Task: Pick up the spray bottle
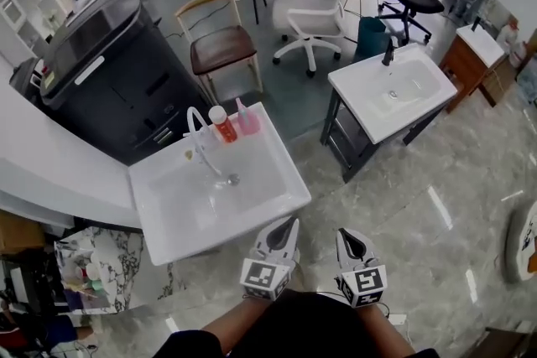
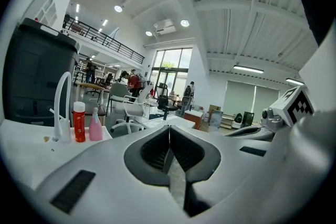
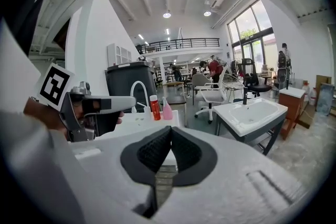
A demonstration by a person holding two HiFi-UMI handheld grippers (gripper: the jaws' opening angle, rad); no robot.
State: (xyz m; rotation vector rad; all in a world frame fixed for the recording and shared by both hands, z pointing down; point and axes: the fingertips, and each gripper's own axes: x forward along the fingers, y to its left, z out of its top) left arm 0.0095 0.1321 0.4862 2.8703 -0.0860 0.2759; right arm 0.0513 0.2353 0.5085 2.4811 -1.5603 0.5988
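Well beyond left fingers (image 2: 155,150) and right fingers (image 3: 152,152), both closed and empty: pink translucent spray bottle (image 1: 247,121), apparently. Open one pair before reaching.

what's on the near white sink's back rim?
A white gooseneck faucet, a red bottle with a white cap and a pink spray bottle, side by side. The space beneath the white ceramic sink is covered by its basin.

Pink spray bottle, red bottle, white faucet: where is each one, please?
pink spray bottle (image 2: 96,131), left gripper view, on its body.
red bottle (image 2: 79,128), left gripper view, on its red body.
white faucet (image 2: 58,110), left gripper view, on its upright stem.
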